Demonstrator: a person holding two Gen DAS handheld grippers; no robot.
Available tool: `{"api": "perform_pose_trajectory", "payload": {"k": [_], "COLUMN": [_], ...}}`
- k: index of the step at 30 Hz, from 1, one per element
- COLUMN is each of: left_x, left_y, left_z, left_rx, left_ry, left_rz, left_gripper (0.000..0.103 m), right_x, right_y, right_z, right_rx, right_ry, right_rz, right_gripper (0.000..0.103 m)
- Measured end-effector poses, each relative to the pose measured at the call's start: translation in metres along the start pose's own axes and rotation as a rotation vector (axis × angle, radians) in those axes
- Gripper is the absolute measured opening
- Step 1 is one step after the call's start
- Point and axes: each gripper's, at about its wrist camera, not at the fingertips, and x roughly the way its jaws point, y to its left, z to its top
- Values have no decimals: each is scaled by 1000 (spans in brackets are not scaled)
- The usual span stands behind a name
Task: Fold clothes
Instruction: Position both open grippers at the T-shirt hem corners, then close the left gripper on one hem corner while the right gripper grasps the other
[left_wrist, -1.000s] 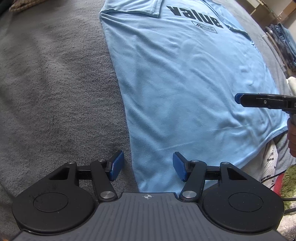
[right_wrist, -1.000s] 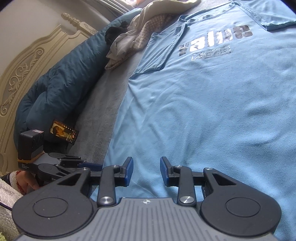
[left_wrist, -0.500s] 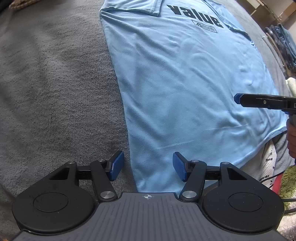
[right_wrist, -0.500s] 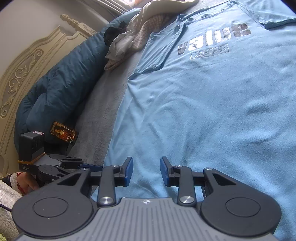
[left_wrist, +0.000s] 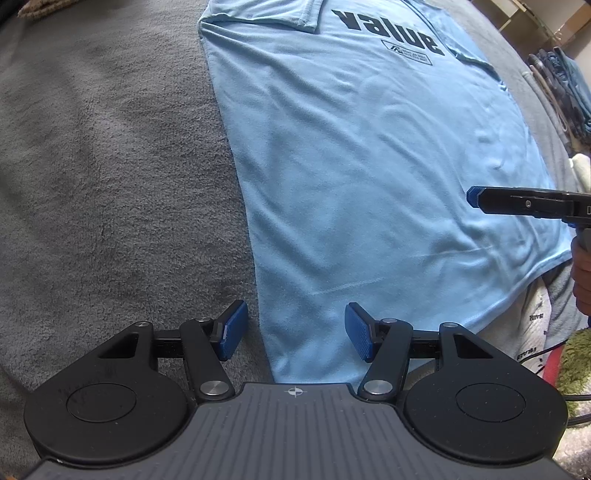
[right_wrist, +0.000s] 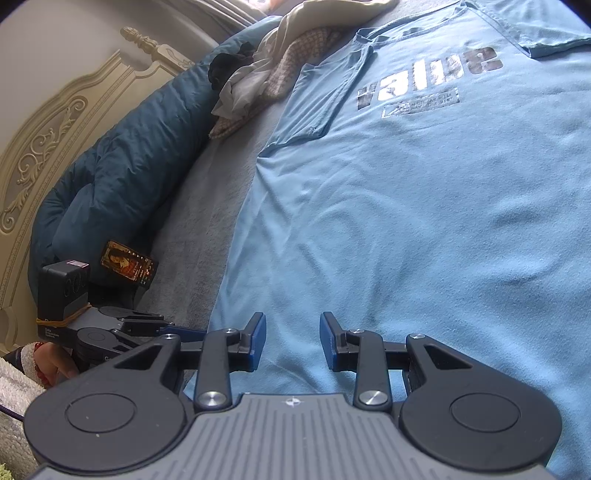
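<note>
A light blue T-shirt printed "value" lies flat, front up, on a grey blanket; both sleeves are folded in over the chest. My left gripper is open and empty, straddling the shirt's bottom left corner at the hem. My right gripper is open and empty just above the shirt near the hem. The right gripper also shows in the left wrist view at the right edge, over the shirt's lower right part. The left gripper shows in the right wrist view at the lower left.
A dark teal duvet lies along the carved cream headboard. A heap of clothes sits beyond it. A phone lies by the duvet. Folded denim and white printed fabric lie at the bed's edge.
Almost nothing: the right gripper has drifted slightly left over the shirt. The left gripper and the shirt stay put.
</note>
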Motion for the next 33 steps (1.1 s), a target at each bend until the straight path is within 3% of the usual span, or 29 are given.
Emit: {"api": "perform_pose_trajectory", "payload": {"k": [9,16,21,29,33], "left_x": [-1,-6,11,26,29], "left_y": [1,37,57,74,74], "left_z": [2,16,27,8,-8], "left_rx": [-10,-164,-300,-424,-431], "left_ry": [-14,-162,-207,-122,-62], "left_rz": [-13,-163,-264,-456,-500], "left_gripper": [58,58,56,56,56], "right_x": [-2,-5,-7,-13,-12], "right_y": [0,0,1,-6,-10], "right_z": [0,-1,-1,0,1], "right_rx": [-2,1,3,40,61], "right_ry": [-3,-8,-12,-40,-46], "right_rz": [1,-1,-4,-11,-3], "right_gripper": [35,35,35,35,35]}}
